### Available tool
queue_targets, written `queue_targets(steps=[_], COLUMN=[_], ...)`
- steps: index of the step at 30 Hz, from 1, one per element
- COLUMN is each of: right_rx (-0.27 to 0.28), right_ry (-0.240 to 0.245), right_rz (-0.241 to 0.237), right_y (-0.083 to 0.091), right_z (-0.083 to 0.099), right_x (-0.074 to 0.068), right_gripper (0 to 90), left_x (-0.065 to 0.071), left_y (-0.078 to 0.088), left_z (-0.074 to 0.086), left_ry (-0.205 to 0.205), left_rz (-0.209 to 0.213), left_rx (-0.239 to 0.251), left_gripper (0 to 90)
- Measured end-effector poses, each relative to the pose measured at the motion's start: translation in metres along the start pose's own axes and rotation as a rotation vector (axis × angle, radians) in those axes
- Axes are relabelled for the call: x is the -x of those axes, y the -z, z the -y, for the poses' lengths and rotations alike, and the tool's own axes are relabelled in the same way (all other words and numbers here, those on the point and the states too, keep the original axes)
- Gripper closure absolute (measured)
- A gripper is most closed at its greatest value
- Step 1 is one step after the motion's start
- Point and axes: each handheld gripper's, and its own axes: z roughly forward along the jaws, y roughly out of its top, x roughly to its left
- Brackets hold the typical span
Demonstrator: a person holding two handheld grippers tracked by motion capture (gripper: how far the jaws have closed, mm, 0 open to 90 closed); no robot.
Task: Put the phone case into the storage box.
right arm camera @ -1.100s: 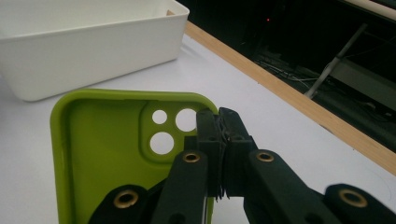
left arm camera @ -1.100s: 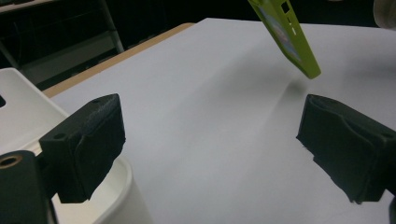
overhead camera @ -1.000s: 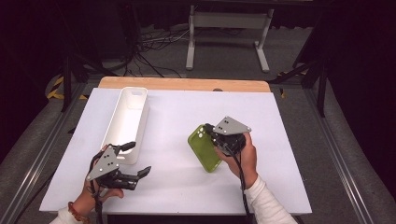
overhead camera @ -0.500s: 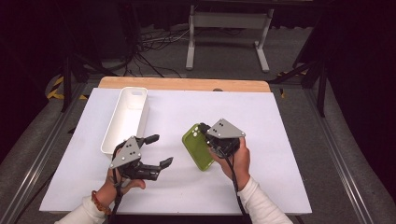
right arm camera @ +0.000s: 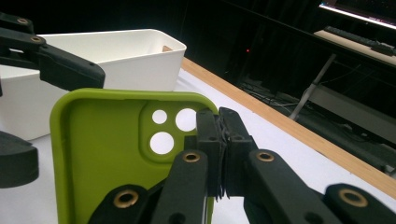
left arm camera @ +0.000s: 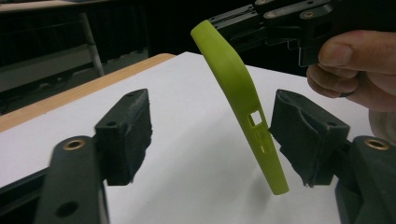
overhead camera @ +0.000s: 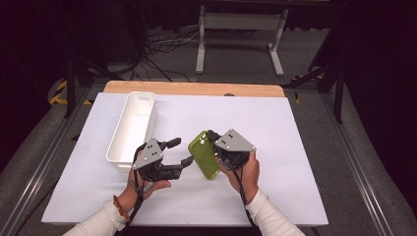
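A green phone case [overhead camera: 204,154] is held above the white table [overhead camera: 295,128], near its front middle, tilted on edge with its open inside turned toward the right gripper [overhead camera: 214,142]. That gripper's jaws are clamped tight on the case's edge beside the camera cut-outs, as is seen in the right gripper view, where the two black jaws meet on the rim of the case [right arm camera: 107,154]. The right hand [overhead camera: 244,169] is wrapped around the gripper body from below, with the forearm in a white sleeve [overhead camera: 268,216] coming up from the table's front edge.

The left gripper [overhead camera: 181,152] is held level just left of the case and pointed at it, its hand [overhead camera: 147,184] curled under the body. Its jaws have just been closing, and the lower end of the case [left arm camera: 247,116] is seen between them in the left gripper view: the right pad is near the case's back, the left pad stands well apart from it, and no pressing contact is seen, so nothing is gripped by it.

A long white bin [overhead camera: 129,132] stands on the table behind the left gripper.
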Motion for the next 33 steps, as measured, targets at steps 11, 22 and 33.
queue_targets(steps=[11,22,33], right_rx=[0.037,0.076,0.105], right_ry=[0.031,0.024,0.021], right_rz=[0.017,0.030,0.018], right_y=[0.000,0.004,0.010], right_z=[0.002,0.003,0.004], right_x=[-0.013,-0.017,-0.019], right_gripper=[88.8,88.1,86.9], left_x=[0.003,-0.002,-0.008], left_y=[-0.008,-0.003,0.004], left_z=[0.000,-0.001,-0.002], left_ry=[0.035,0.050,0.066], left_rz=[0.009,0.017,0.001], left_rx=[-0.012,0.010,0.038], left_gripper=[45.0,67.0,73.8])
